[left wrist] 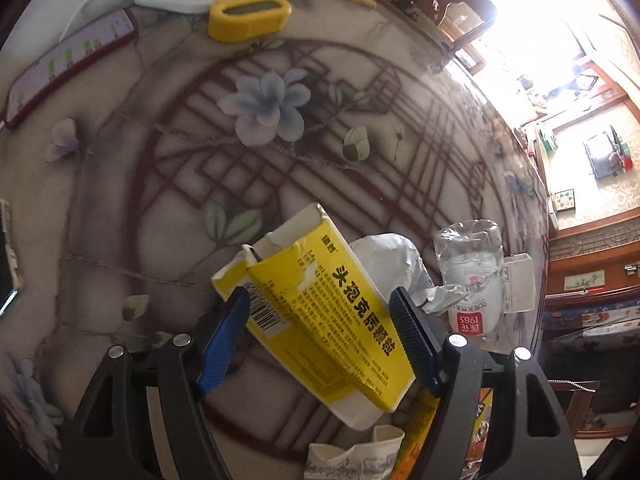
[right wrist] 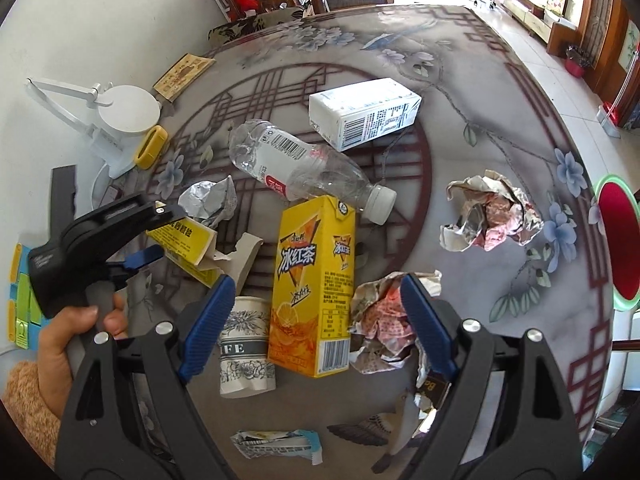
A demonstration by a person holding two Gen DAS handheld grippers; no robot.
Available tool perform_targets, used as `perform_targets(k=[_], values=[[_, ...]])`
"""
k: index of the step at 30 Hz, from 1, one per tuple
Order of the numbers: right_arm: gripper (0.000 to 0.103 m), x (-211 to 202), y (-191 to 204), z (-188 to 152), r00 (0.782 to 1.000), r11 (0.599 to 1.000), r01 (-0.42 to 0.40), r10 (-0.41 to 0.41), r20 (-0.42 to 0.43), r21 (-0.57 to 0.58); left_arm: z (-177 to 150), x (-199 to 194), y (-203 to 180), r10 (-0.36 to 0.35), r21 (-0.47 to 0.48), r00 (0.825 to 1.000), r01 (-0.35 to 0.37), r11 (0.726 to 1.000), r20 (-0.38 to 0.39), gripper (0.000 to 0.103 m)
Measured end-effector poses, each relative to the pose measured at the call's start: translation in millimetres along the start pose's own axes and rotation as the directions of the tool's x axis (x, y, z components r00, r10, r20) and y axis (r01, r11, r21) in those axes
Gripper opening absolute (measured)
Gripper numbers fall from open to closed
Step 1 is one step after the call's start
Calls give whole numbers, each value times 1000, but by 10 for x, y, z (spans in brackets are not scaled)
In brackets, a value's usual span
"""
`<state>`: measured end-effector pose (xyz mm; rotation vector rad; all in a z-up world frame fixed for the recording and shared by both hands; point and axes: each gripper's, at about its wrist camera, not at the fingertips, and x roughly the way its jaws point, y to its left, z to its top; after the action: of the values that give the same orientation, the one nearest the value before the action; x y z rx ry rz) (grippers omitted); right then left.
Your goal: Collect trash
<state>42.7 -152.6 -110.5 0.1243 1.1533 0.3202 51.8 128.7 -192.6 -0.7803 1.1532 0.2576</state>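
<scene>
My left gripper (left wrist: pixel 320 312) is open around a torn yellow medicine box (left wrist: pixel 320 312) lying on the table; its blue pads stand on either side with small gaps. The box also shows in the right wrist view (right wrist: pixel 184 240) under the left gripper (right wrist: pixel 150 236). My right gripper (right wrist: pixel 316 304) is open above a yellow iced-tea carton (right wrist: pixel 314 280), a flattened paper cup (right wrist: pixel 246 348) and a crumpled paper wad (right wrist: pixel 384 324). A clear plastic bottle (right wrist: pixel 304 164), crumpled foil (right wrist: pixel 208 200), a white milk carton (right wrist: pixel 364 112) and another paper wad (right wrist: pixel 492 212) lie further off.
The table (right wrist: pixel 460 92) has a floral glass top. A white lamp base (right wrist: pixel 128 110), a yellow holder (right wrist: pixel 152 146) and a small card box (right wrist: pixel 182 76) sit at the far left. A torn wrapper (right wrist: pixel 276 444) lies near me. Chairs stand behind the table.
</scene>
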Motion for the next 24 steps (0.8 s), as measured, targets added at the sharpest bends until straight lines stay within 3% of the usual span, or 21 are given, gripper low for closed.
perform_targets(k=[3, 7, 10, 18, 24], values=[[83, 95, 15, 49, 1000, 1000, 13, -14, -24, -19, -8, 62, -50, -20, 32, 1000, 20, 999, 6, 73], [83, 284, 89, 122, 998, 998, 8, -12, -66, -57, 6, 63, -93, -71, 94, 997, 71, 993, -5, 49], [83, 442, 180, 165, 995, 995, 6, -16, -99, -97, 39, -10, -76, -106, 99, 994, 107, 989, -21, 41], [83, 676, 188, 172, 986, 997, -28, 16, -163, -72, -15, -308, -164, -43, 293, 999, 38, 956, 12, 38], [82, 722, 143, 148, 983, 998, -56, 48, -176, -39, -53, -281, -164, 0, 353, 1000, -3, 935, 9, 39]])
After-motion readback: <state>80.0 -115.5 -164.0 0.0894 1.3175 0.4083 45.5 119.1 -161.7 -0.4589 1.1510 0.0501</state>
